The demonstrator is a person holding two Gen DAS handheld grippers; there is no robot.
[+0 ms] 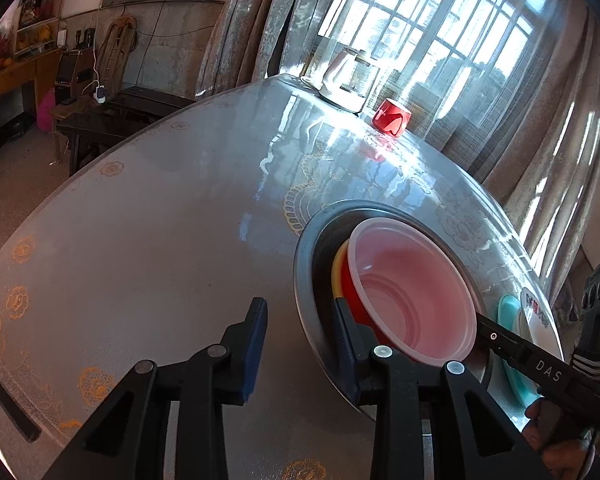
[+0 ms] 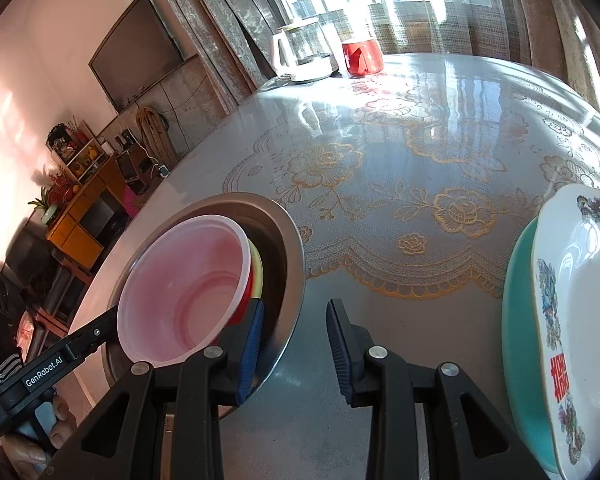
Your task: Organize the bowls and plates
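A steel bowl (image 1: 306, 280) (image 2: 288, 248) stands on the table and holds nested bowls: a pink plastic bowl (image 1: 416, 280) (image 2: 188, 280) on top, a red and a yellow one under it. My left gripper (image 1: 300, 332) is open, its two fingers astride the steel bowl's rim on one side. My right gripper (image 2: 296, 336) is open, astride the rim on the opposite side. Each gripper shows in the other's view beside the bowl. A white decorated plate (image 2: 580, 320) (image 1: 534, 308) lies on a teal plate (image 2: 520, 340) (image 1: 508, 320) to the right.
The round table (image 2: 400, 160) has a lace-pattern cover. A white kettle (image 1: 342, 76) (image 2: 300, 56) and a red cup (image 1: 392, 118) (image 2: 362, 56) stand at its far edge by the curtained window. A dark bench (image 1: 112, 120) and cabinets stand beyond the table at the left.
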